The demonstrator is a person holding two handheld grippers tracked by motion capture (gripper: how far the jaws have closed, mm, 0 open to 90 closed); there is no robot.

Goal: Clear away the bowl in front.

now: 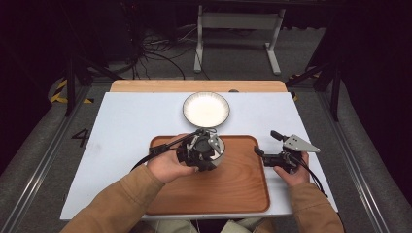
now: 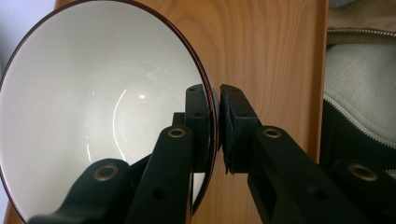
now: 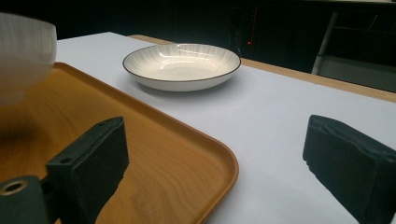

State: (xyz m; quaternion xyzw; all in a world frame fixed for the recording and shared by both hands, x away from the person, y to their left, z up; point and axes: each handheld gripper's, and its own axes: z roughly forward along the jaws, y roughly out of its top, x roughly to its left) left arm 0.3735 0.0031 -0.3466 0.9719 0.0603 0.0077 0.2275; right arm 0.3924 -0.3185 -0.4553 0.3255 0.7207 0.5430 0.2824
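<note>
High view shows a white tabletop (image 1: 126, 126) with a strip of light wood along its far edge, standing on a grey floor in a dark room. Behind the table there are black cables on the floor and a white metal frame (image 1: 238, 29). A dark mark like the digit "4" is on the floor at the left of the table; no other writing can be read.

A wooden tray (image 1: 238, 184) lies on the near part of the tabletop. Beyond its far edge a shallow white plate with a dark rim (image 1: 206, 108) sits on the tabletop.

The left gripper (image 1: 204, 150) is over the far part of the tray and holds a white bowl with a dark rim (image 2: 93, 107). In the left gripper view the jaws are closed on the bowl's rim, one finger inside the bowl and the other outside, both touching the wall. The bowl seems tilted on its side above the tray.

The right gripper (image 1: 266, 144) is at the right edge of the tray. Its jaws are wide apart and hold nothing: one pad (image 3: 95, 161) is over the tray, the other over the tabletop.
</note>
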